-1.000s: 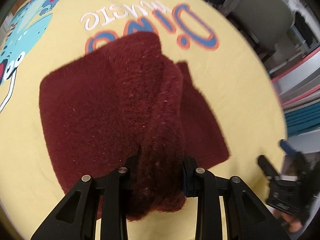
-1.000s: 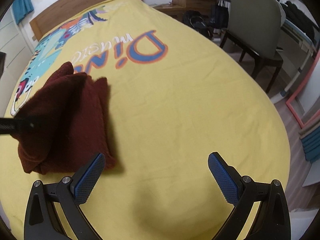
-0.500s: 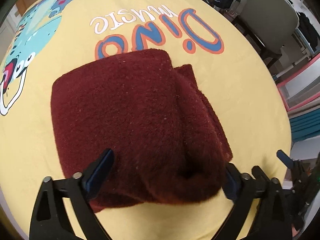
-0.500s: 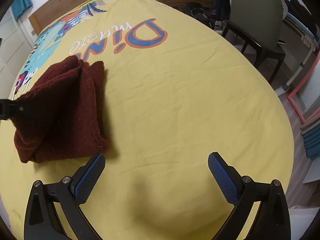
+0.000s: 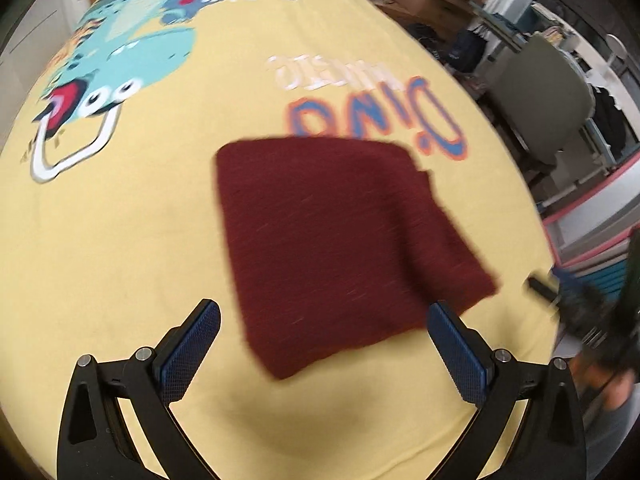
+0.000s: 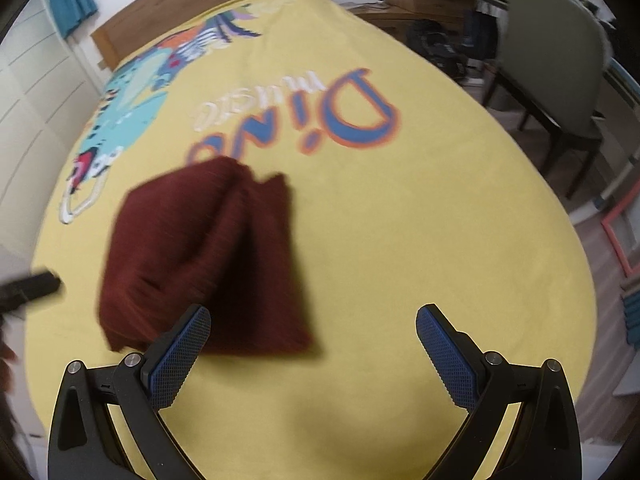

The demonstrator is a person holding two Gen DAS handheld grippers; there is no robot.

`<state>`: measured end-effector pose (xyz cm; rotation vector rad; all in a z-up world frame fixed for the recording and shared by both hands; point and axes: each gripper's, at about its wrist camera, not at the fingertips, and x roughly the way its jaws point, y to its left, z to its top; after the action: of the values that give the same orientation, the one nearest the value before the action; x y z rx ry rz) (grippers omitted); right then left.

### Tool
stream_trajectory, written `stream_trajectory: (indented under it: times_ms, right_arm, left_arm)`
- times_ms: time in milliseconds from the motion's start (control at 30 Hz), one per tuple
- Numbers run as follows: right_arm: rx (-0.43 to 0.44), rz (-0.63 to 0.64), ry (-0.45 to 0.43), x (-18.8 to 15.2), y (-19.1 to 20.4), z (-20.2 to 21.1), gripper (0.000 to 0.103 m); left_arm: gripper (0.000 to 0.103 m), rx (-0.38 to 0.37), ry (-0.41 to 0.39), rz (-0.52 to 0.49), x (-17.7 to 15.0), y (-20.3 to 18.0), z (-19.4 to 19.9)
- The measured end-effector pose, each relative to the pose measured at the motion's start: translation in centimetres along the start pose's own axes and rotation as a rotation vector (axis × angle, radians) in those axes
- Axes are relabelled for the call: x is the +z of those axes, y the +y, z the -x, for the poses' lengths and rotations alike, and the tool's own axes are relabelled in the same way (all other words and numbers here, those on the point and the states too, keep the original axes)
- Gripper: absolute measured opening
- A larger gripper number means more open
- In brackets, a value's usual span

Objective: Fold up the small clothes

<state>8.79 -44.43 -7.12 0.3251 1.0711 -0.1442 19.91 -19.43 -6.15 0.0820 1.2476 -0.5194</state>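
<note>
- Left wrist view puts the cloth (image 5: 332, 248) on the yellow bedspread (image 5: 132, 248), just below the blue "Dino" lettering (image 5: 376, 120); it lies as a folded maroon block, its near corner reaching in between my fingers.
- My left gripper (image 5: 326, 354) has its jaws spread wide and holds nothing; the blue pads (image 5: 190, 350) sit either side of that near corner, and I cannot tell if they touch it.
- My right gripper (image 6: 312, 354) is likewise spread wide and empty, with the cloth (image 6: 204, 264) up and to its left, its near edge just behind the left pad (image 6: 178, 356).
- From that side I see layers stacked and a ridge bulging along the top, so I judge the fold is loose, not pressed flat.
- It looks fuzzy, thick and limp: light to lift, no stiffness, nothing fragile, and the nap should grip my pads well.
- Being so soft, it will sag and the layers may slide apart if I pinch only the top one.
- I would take hold at a corner or along the near edge, biting through all layers at once.
- Both views are blurred, so finer edges are unclear.
</note>
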Motion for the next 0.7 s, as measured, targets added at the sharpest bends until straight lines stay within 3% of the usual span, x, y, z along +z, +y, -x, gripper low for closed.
stream_trajectory:
  times_ms: [133, 300, 400, 500, 567, 633, 700]
  right_arm:
    - [0.048, 0.063, 0.050, 2.4, 3.7, -1.2, 0.094]
    - [0.104, 0.117, 0.175, 4.4, 8.0, -5.0, 0.085]
    - [0.115, 0.122, 0.248, 4.2, 9.3, -7.7, 0.071]
    - [0.085, 0.134, 0.325, 3.4, 9.8, -10.4, 0.065]
    - [0.069, 0.126, 0.354, 2.5, 9.3, -11.8, 0.050]
    - [0.099, 0.096, 0.347, 2.0, 8.2, -12.0, 0.025]
    - [0.098, 0.102, 0.307, 1.9, 7.5, -11.3, 0.020]
  left_arm:
    - [0.102, 0.034, 0.027, 0.021, -2.0, 2.7, -0.8]
    - [0.102, 0.015, 0.034, 0.067, -3.4, 5.1, -0.4]
    - [0.102, 0.019, 0.036, 0.064, -3.8, 5.9, -0.3]
    - [0.102, 0.024, 0.041, 0.055, -4.2, 6.5, -0.6]
    - [0.102, 0.022, 0.049, 0.052, -4.5, 6.7, -0.8]
    - [0.102, 0.020, 0.052, 0.051, -4.6, 7.0, -1.1]
    - [0.102, 0.031, 0.055, 0.049, -4.7, 7.2, -1.3]
